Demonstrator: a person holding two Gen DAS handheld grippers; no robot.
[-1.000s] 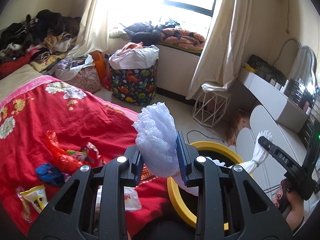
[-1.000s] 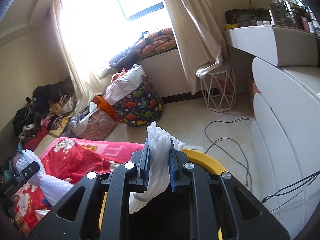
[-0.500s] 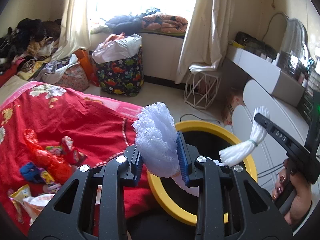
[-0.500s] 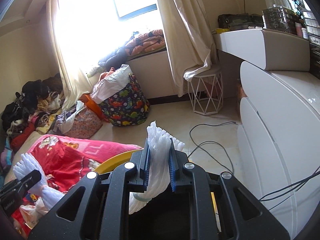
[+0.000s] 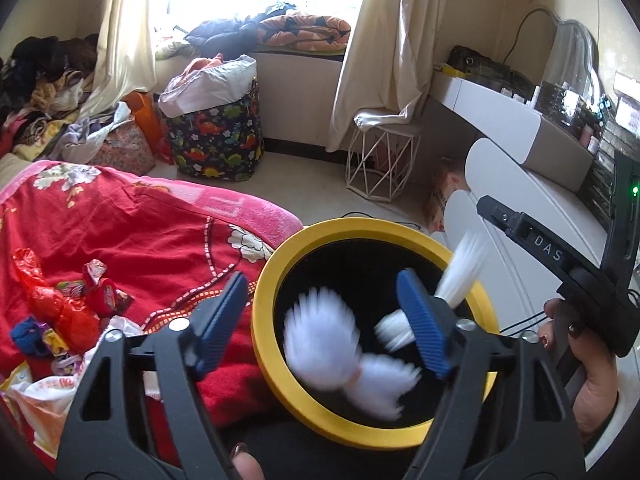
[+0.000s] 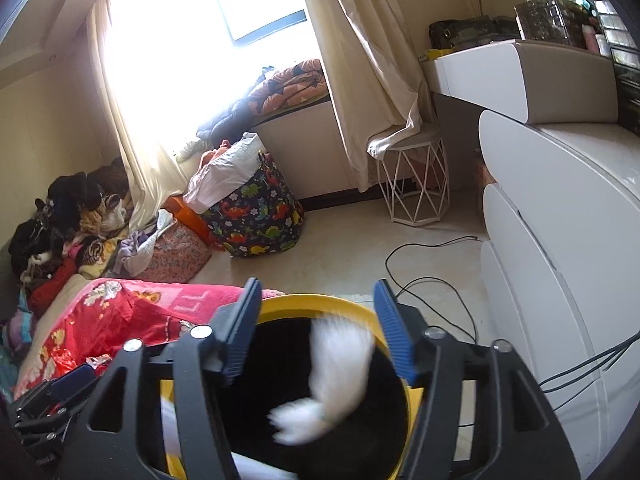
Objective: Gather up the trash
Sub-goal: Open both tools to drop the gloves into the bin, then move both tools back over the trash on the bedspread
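A yellow-rimmed black bin (image 5: 276, 280) stands beside the bed; it also shows in the right wrist view (image 6: 320, 302). My left gripper (image 5: 320, 316) is open above its mouth, and a white foam net (image 5: 324, 336) blurs as it falls inside. My right gripper (image 6: 316, 332) is open over the bin too, with another white foam net (image 6: 336, 368) dropping between its jaws; it shows in the left wrist view as a blurred white streak (image 5: 460, 268). Several snack wrappers (image 5: 76, 300) lie on the red blanket (image 5: 140, 232).
A dinosaur-print laundry basket (image 5: 218, 136), a white wire stool (image 5: 382, 160) and piled clothes (image 5: 36, 92) stand near the window. White curved drawers (image 6: 560, 240) line the right. A black cable (image 6: 424, 268) runs across the floor.
Both grippers have opened and let go of their foam nets, which now fall into the bin. Both grippers moved over the bin's mouth.
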